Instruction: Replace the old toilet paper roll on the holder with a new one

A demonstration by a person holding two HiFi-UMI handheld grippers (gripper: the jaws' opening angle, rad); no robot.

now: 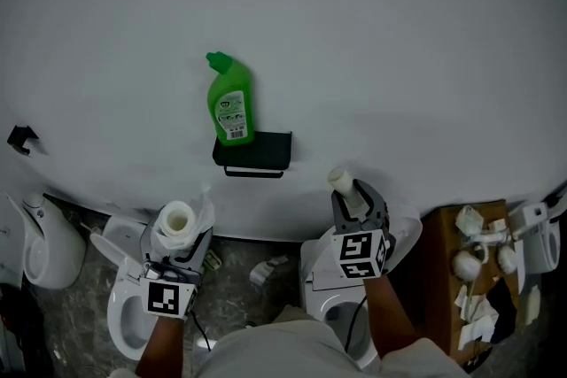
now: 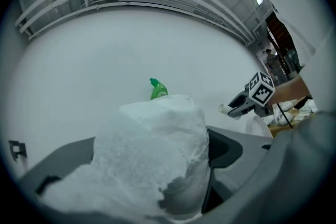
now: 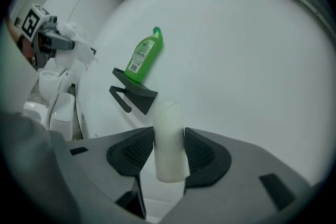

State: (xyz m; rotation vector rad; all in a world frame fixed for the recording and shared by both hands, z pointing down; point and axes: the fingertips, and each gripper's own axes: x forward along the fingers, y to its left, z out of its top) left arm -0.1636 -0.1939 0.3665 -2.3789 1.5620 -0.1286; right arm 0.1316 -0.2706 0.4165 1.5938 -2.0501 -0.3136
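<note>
new roll (image 1: 175,222): hole end up, held in the left gripper (image 1: 176,236), jaws wide around it | holder (image 1: 252,150): on the wall, up-right of roll, bar level | right gripper (image 1: 353,201): jaws clamped on bare core (image 1: 343,183), right of holder | I judge the roll axis must go level for the bar
</note>
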